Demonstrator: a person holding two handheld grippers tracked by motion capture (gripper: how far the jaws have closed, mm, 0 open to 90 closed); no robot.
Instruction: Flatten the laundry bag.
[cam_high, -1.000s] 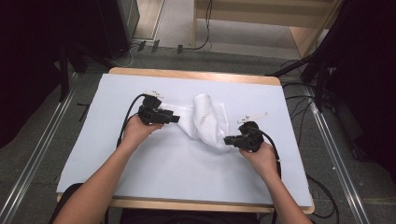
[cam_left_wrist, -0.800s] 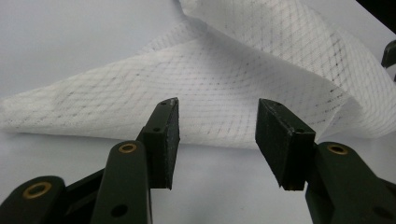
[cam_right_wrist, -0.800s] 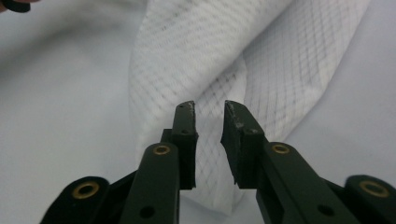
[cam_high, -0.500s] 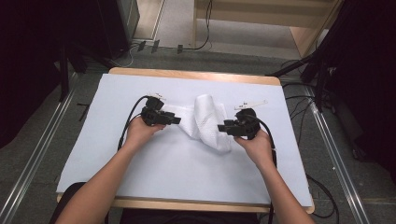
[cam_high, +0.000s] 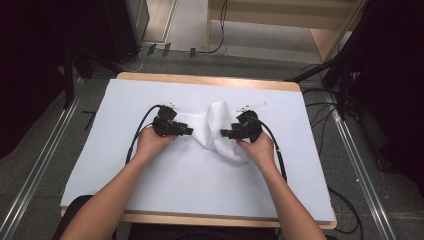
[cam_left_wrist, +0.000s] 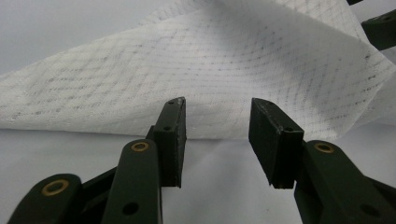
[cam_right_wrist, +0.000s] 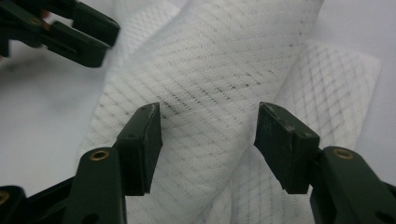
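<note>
White cloth (cam_high: 216, 131) between two tongs

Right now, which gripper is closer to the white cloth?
Right. The right gripper hangs over the white cloth with open jaws; the left gripper waits open at its edge, just short.

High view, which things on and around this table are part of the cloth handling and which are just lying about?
Part of the job:
- white cloth, lying bunched on the table
- left gripper, jaws open at the cloth's edge
- right gripper, jaws open over the cloth
- white table cover under the cloth

Just lying about:
- cables on the floor
- wooden furniture beyond the table
</note>
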